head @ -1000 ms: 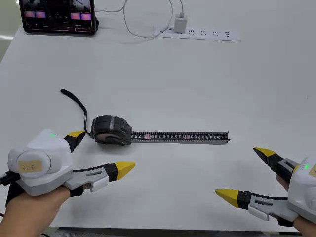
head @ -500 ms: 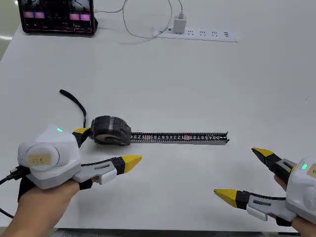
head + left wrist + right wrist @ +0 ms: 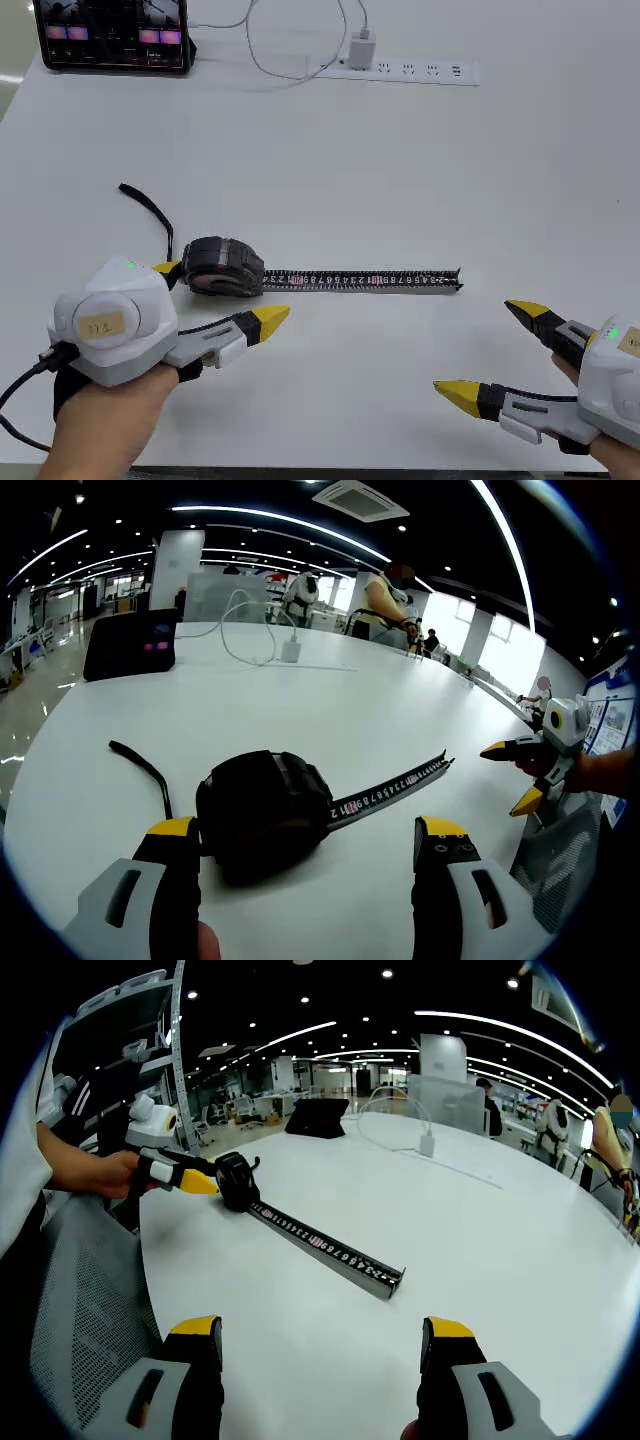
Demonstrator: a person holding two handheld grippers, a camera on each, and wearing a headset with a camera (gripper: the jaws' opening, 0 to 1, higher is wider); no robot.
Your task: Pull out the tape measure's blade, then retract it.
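On the white table [image 3: 330,170], a little left of the middle, lies the black tape measure [image 3: 223,266] on its side, and its blade [image 3: 360,279] is pulled out to the right, flat on the surface, with the end hook [image 3: 460,280] well apart from the case. A black wrist strap [image 3: 150,210] goes from the left end of the case toward the far left. The left gripper [image 3: 220,291] is at the case with its jaws spread: in the left gripper view the case sits between the two yellow tips, the left tip just beside it and the right tip clearly apart from it, so nothing is grasped; whether the left tip touches the case I cannot tell. The right gripper [image 3: 485,348] is at the near right, also with its jaws wide apart and holding nothing, near the hook end of the blade but not touching it. At the far left edge stands a tablet [image 3: 115,30] with a lit screen, and at the far middle lies a white power strip [image 3: 400,70] with a charger [image 3: 362,47] plugged in and a white cable [image 3: 290,68] beside it.
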